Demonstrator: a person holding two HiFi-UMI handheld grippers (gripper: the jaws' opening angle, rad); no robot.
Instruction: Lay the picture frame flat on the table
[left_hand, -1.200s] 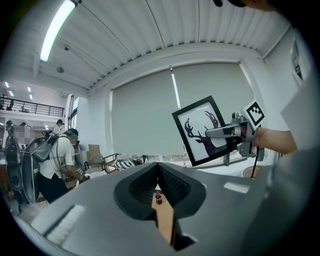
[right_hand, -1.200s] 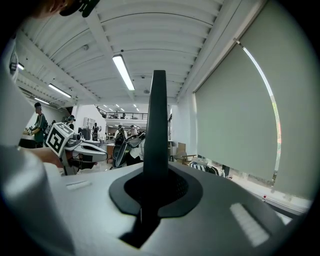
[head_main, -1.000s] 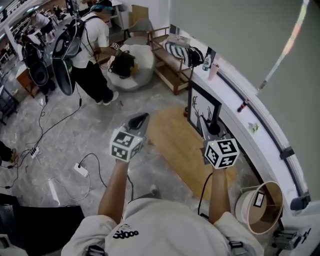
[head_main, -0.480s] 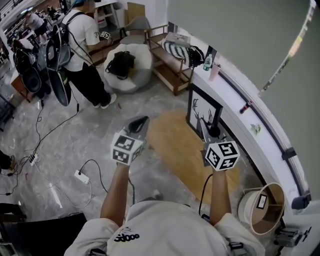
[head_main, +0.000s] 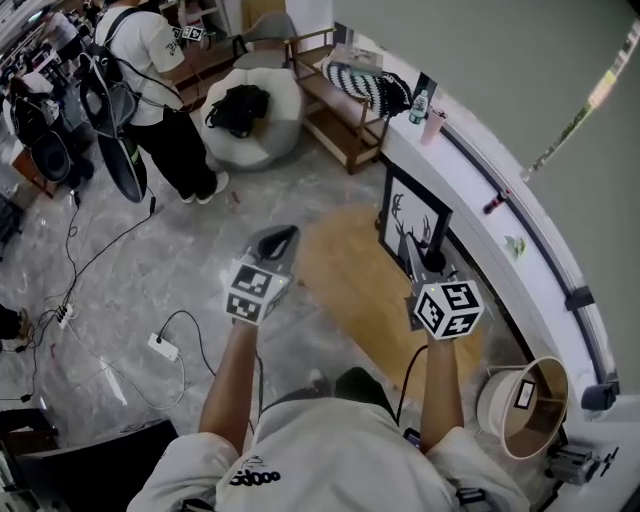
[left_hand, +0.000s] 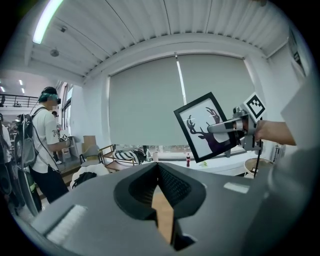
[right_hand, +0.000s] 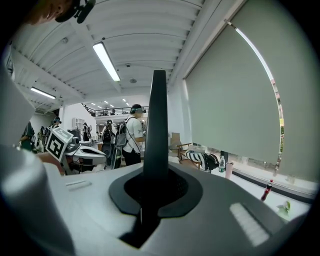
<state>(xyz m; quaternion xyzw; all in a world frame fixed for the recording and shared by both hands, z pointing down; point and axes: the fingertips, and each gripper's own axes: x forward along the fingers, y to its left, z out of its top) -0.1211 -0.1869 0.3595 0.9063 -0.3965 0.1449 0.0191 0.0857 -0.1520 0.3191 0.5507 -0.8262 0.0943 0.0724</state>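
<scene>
The picture frame (head_main: 410, 212) is black with a white deer print. It hangs upright and a little tilted above the low wooden table (head_main: 350, 285). My right gripper (head_main: 413, 250) is shut on its lower edge. From the left gripper view the frame (left_hand: 202, 125) shows tilted in the air, with the right gripper (left_hand: 222, 128) clamped on it. In the right gripper view its edge (right_hand: 159, 115) rises as a dark bar out of the closed jaws. My left gripper (head_main: 284, 240) is shut and empty, off the table's left side, apart from the frame.
A white window counter (head_main: 480, 200) with bottles runs along the right. A round basket (head_main: 525, 415) stands near my right elbow. A wooden bench (head_main: 345, 120), a white beanbag (head_main: 250, 125), a person with a backpack (head_main: 150, 80) and floor cables (head_main: 160, 340) lie beyond and left.
Both hands have moved slightly forward and lower over the table, the frame going along in the right gripper. The person in the background has stepped further away.
</scene>
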